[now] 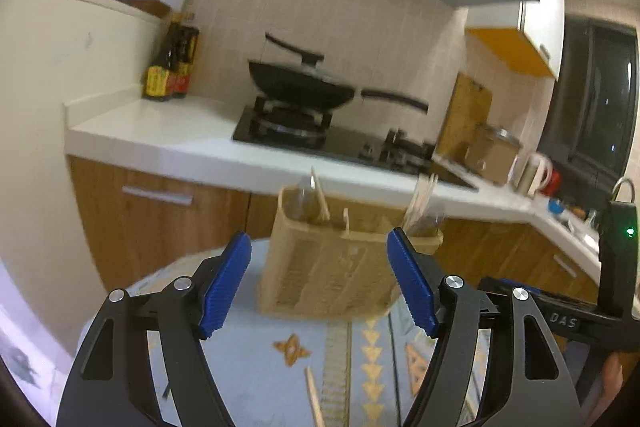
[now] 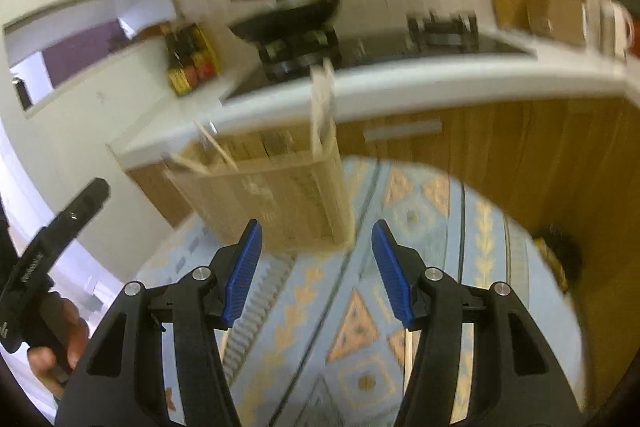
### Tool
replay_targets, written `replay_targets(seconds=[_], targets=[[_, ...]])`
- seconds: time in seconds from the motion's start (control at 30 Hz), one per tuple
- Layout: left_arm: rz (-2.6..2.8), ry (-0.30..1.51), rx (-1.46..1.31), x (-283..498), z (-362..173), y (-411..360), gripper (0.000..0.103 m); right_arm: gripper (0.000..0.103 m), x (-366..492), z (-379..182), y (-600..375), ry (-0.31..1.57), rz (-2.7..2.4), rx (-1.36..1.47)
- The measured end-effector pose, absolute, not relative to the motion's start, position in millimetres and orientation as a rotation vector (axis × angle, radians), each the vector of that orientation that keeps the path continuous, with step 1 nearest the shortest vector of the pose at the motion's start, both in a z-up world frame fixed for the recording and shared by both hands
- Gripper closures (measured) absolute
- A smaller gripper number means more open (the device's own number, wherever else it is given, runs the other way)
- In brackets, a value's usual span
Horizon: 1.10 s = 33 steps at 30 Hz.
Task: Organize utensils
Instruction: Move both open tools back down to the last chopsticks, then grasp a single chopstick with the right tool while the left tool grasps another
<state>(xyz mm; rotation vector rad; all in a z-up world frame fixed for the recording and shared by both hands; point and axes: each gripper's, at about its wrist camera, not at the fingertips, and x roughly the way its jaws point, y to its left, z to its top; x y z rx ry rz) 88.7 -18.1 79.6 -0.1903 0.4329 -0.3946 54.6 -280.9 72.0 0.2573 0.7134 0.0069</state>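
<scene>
Utensil holder [image 1: 336, 267], pale slatted wood with chopsticks [image 1: 320, 195] upright inside, stands on the patterned desk [image 1: 256, 367]; left tool [image 1: 318, 283] and right tool [image 2: 316, 267] both gape wide, empty.

Black wok [image 1: 301, 85] on stove [image 1: 288, 126] (sauce bottles [image 1: 171, 67] nearby).

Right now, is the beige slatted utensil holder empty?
Not empty: pale wooden sticks stand up out of the beige slatted utensil holder.

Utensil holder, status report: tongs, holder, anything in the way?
Left tongs open, empty; right tongs open, empty. Utensil holder upright on patterned tablecloth, chopsticks already inside. One loose chopstick on the cloth. Nothing blocking.
</scene>
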Motion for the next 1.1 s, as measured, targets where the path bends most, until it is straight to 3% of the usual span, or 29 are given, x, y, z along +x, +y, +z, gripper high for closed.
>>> replay_targets(seconds=[0.17, 0.27, 0.37, 0.43, 0.67, 1.1], targets=[[-0.348, 0.621, -0.126, 94, 48, -29, 0.038, 0.050, 54, 34, -302, 0.874, -0.086, 0.323], [-0.375, 0.716, -0.116, 99, 28, -34, 0.040, 0.058, 50, 14, -317, 0.940, -0.098, 0.379], [-0.388, 0.795, -0.089, 101, 11, -38, 0.050, 0.063, 44, -2, -321, 0.994, -0.102, 0.376], [-0.414, 0.870, -0.082, 103, -3, -39, 0.066, 0.064, 43, -8, -320, 1.017, -0.094, 0.372], [-0.455, 1.015, -0.006, 100, -37, -55, 0.066, 0.064, 40, -21, -318, 1.073, -0.112, 0.333], [-0.415, 1.027, 0.135, 90, -53, -77, 0.066, 0.083, 38, -42, -315, 1.136, -0.133, 0.279]])
